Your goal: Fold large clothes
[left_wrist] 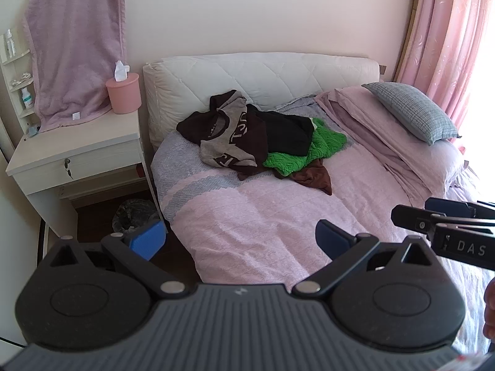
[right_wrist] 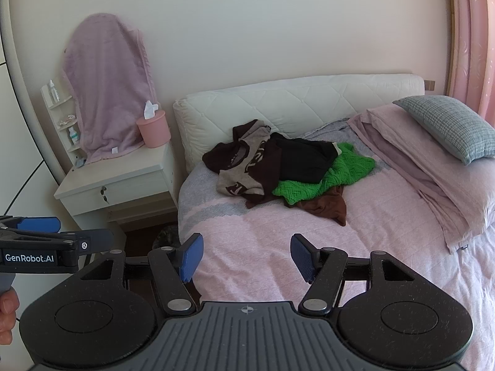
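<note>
A heap of clothes lies on the pink bed [left_wrist: 263, 225] near the headboard: a grey and dark brown shirt [left_wrist: 229, 136] [right_wrist: 244, 167], a black garment [left_wrist: 287, 133] [right_wrist: 303, 160], a green knit sweater [left_wrist: 312, 151] [right_wrist: 334, 176] and a brown piece [left_wrist: 315, 179] [right_wrist: 328, 205] underneath. My left gripper [left_wrist: 239, 238] hovers over the near part of the bed, well short of the heap, open and empty. My right gripper [right_wrist: 246, 258] hangs beside it, also open with nothing between its blue pads. Each gripper shows at the edge of the other's view.
A white nightstand [left_wrist: 77, 151] [right_wrist: 117, 182] stands left of the bed with a pink tissue box [left_wrist: 123, 92] [right_wrist: 153, 131] and a draped mauve towel [left_wrist: 77, 46]. A bin [left_wrist: 133, 213] sits on the floor. Folded pink bedding [left_wrist: 380, 136] and a grey pillow [left_wrist: 411, 111] lie right; pink curtains [left_wrist: 448, 31] beyond.
</note>
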Demonstrator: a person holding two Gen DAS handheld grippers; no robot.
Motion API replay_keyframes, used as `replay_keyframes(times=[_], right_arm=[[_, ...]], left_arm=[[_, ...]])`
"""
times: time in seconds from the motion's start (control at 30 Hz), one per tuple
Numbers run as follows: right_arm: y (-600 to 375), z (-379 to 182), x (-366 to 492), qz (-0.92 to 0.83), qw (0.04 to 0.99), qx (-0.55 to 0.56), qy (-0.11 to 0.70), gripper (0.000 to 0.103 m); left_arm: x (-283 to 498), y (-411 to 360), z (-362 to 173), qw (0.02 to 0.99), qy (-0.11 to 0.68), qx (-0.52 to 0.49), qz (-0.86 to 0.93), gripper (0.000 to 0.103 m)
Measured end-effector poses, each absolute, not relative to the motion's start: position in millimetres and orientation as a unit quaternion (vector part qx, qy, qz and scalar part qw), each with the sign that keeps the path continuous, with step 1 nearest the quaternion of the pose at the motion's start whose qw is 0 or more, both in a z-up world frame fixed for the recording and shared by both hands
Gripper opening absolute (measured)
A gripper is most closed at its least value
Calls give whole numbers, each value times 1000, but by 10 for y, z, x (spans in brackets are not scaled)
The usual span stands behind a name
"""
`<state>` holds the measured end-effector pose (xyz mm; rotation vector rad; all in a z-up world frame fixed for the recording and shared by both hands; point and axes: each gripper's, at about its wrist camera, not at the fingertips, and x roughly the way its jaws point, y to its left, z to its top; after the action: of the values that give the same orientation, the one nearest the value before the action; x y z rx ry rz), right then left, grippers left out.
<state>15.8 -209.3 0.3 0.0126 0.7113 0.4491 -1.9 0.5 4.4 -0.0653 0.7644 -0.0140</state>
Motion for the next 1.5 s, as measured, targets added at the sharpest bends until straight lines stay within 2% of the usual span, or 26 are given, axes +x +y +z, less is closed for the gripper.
replay_keyframes(times=[1.5], right_arm=[[-2231, -60, 346, 228, 905, 18, 359, 60]], left_arm=[[150, -102, -58, 919, 393, -11, -5, 102]])
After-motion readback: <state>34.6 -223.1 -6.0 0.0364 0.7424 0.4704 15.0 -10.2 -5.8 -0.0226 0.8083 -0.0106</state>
